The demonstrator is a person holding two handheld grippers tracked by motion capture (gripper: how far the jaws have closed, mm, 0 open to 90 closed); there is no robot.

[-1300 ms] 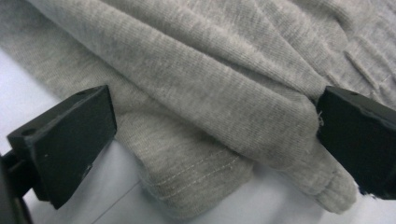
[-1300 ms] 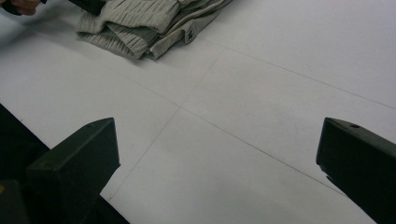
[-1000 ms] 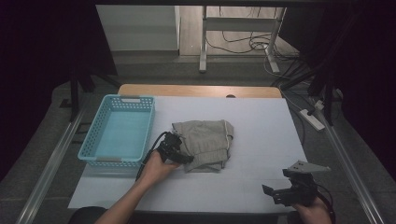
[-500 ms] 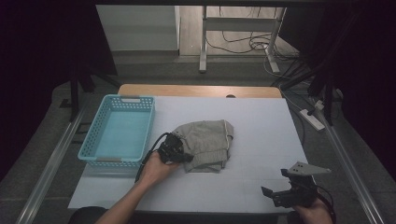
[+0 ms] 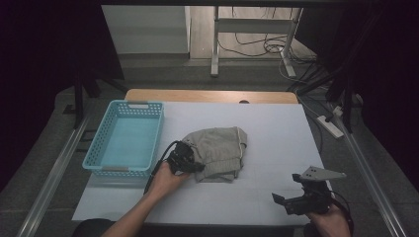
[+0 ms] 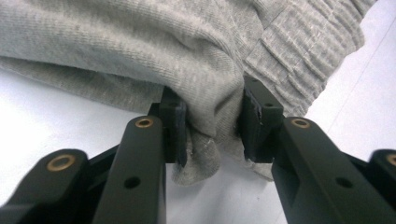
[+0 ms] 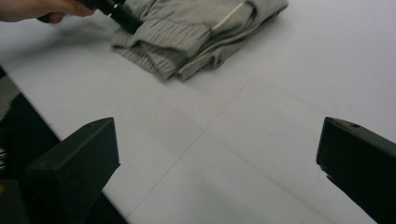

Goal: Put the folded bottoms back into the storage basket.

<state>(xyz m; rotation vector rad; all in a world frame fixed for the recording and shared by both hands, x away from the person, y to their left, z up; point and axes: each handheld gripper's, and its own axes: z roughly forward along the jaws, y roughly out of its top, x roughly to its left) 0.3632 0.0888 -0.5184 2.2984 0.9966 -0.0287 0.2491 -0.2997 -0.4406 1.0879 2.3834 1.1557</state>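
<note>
Two grippers are at work, and only one is on the cloth. Nearest the person's edge of the table, at the lower right of the high view, the right gripper hangs over bare white surface, its jaws spread wide with nothing between them; from its own view the folded garment lies well ahead and to the left, far out of reach.

Farther in, the left gripper sits at the near-left edge of the grey garment. Its jaws have just been closing, and the left gripper view shows the pads pinched onto a bunched fold of knit fabric that rises straight ahead of them. So the left hand is the nearer one by far, and the garment spreads away from its jaws toward the table's middle and right, its longer side running roughly left to right.

The garment is a soft grey-beige knit, folded into a thick pad, with a ribbed band along its near edge and a pale cord or seam showing on top.

Beyond and to the left stands a light blue basket, just beside the left gripper, probably where the cloth is headed.
</note>
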